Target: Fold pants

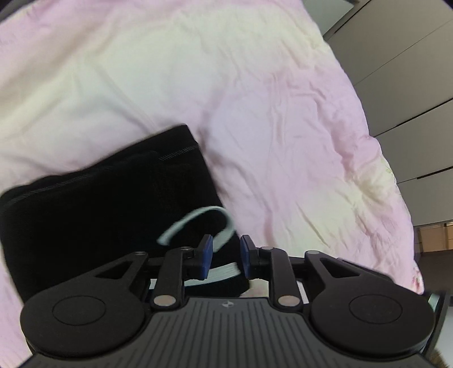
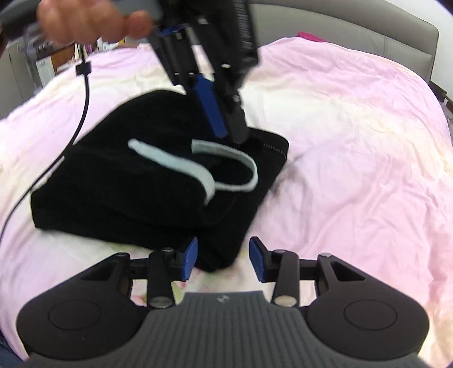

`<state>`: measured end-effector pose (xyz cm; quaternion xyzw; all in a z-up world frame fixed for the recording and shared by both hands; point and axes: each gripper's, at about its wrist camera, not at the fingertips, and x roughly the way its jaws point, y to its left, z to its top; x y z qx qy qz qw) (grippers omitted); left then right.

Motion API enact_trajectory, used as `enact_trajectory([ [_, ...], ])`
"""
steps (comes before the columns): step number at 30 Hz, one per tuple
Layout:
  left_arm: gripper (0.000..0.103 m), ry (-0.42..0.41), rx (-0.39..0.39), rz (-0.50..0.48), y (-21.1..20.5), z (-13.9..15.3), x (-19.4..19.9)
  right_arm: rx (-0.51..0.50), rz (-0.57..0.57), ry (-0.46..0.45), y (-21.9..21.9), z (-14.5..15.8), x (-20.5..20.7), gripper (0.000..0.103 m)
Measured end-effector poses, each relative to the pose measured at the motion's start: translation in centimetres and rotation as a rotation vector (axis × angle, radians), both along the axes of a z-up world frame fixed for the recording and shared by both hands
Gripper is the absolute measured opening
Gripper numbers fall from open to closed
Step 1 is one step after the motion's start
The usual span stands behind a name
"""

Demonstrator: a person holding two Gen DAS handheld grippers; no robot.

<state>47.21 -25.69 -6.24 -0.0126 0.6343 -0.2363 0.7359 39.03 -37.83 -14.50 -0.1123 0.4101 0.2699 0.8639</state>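
Observation:
Black pants (image 1: 99,212) lie folded into a thick stack on a pink bed cover (image 1: 254,113). A pale drawstring (image 1: 195,218) curls loose on top of them. My left gripper (image 1: 226,254) points steeply down at the stack's edge, with black cloth and a pale band filling the gap between its blue pads. From the right wrist view, the left gripper (image 2: 237,136) stands on the far right corner of the pants (image 2: 127,192), beside the drawstring (image 2: 170,164). My right gripper (image 2: 223,256) hovers over the near corner, its pads apart, and bed cover shows beside the right pad.
The bed cover (image 2: 354,169) spreads wide to the right of the pants. A grey headboard (image 2: 339,25) runs along the far side. A hand (image 2: 85,19) holds the left gripper's handle, and a black cable (image 2: 82,113) hangs from it across the pants' left side. Grey wall panels (image 1: 410,85) stand past the bed.

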Motion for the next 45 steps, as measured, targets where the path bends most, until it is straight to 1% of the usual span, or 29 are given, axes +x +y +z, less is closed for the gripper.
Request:
enact_trajectory([
  [2,0.032,-0.050,0.008,0.004,2.2,1.0,-0.4,0.045,-0.018,0.015,0.2,1.1,0.5,0.041],
  [5,0.032,-0.102,0.036,0.025,6.1,1.2,-1.2,0.103,-0.057,0.040,0.9,2.5,2.6,0.042],
  [10,0.033,-0.153,0.099,0.071,13.0,-0.6,-2.3,0.196,-0.132,0.089,2.2,3.4,4.7,0.043],
  [12,0.033,-0.168,0.115,0.095,15.3,-1.5,-2.4,0.234,-0.184,0.127,2.6,2.9,6.7,0.043],
  [15,0.033,-0.177,0.114,0.124,18.3,-2.8,-2.1,0.294,-0.269,0.183,2.8,2.0,10.4,0.044],
  [17,0.033,-0.183,0.091,0.145,19.8,-3.5,-1.8,0.327,-0.315,0.224,2.9,1.0,12.4,0.048],
  [21,0.033,-0.186,0.059,0.180,21.9,-4.6,-1.1,0.353,-0.394,0.280,3.6,-1.4,15.6,0.057],
  [22,0.033,-0.188,0.058,0.181,22.2,-4.9,-0.9,0.377,-0.418,0.304,3.5,-2.1,16.2,0.058],
  [23,0.033,-0.188,0.059,0.187,22.5,-5.1,-0.8,0.424,-0.435,0.337,3.2,-2.5,16.1,0.059],
  [24,0.033,-0.189,0.058,0.196,22.6,-5.3,-0.5,0.476,-0.454,0.361,3.1,-3.3,16.6,0.058],
  [25,0.032,-0.196,0.050,0.206,23.0,-5.5,-0.4,0.526,-0.464,0.377,3.0,-3.7,16.8,0.051],
  [26,0.032,-0.206,0.038,0.217,23.2,-5.5,-0.3,0.550,-0.463,0.377,3.1,-3.6,16.8,0.038],
  [27,0.033,-0.218,0.026,0.227,23.4,-5.6,-0.2,0.488,-0.452,0.339,3.7,-3.0,16.8,0.025],
  [28,0.032,-0.238,0.017,0.233,23.5,-5.6,-0.2,0.404,-0.419,0.297,4.7,-1.9,16.7,0.022],
  [29,0.029,-0.270,0.011,0.232,23.5,-5.5,-0.2,0.347,-0.390,0.246,5.6,-0.6,16.4,0.021],
  [30,0.026,-0.314,0.007,0.234,23.3,-5.2,-0.4,0.312,-0.360,0.196,6.3,0.7,16.0,0.018],
  [32,0.025,-0.386,-0.010,0.242,22.8,-4.8,-0.6,0.287,-0.325,0.103,7.0,3.1,15.4,0.016],
  [33,0.022,-0.405,-0.023,0.247,22.5,-4.7,-0.6,0.278,-0.326,0.072,7.0,3.9,15.2,0.016],
  [35,0.021,-0.412,-0.048,0.240,21.6,-5.1,-0.2,0.207,-0.340,0.037,6.6,4.3,15.5,0.016],
  [36,0.020,-0.420,-0.053,0.225,20.9,-5.6,0.2,0.180,-0.372,0.039,6.1,3.8,15.9,0.017],
  [37,0.020,-0.427,-0.042,0.209,20.1,-6.2,0.5,0.160,-0.410,0.059,5.3,3.0,16.3,0.017],
  [38,0.020,-0.422,-0.020,0.199,19.4,-7.0,0.9,0.146,-0.438,0.097,4.6,1.8,16.6,0.019],
  [39,0.020,-0.414,0.020,0.196,18.6,-8.0,1.5,0.149,-0.456,0.139,4.0,0.3,16.9,0.019],
  [40,0.021,-0.419,0.075,0.196,18.0,-9.0,2.0,0.161,-0.463,0.162,3.7,-0.9,16.9,0.019],
  [41,0.021,-0.421,0.111,0.201,17.7,-9.6,2.4,0.167,-0.469,0.170,3.6,-1.6,17.0,0.020],
  [43,0.020,-0.401,0.138,0.233,17.7,-10.3,3.4,0.175,-0.473,0.180,3.6,-2.4,17.3,0.021],
  [45,0.019,-0.374,0.164,0.243,17.6,-10.2,4.1,0.180,-0.479,0.200,3.6,-2.6,17.7,0.023],
])
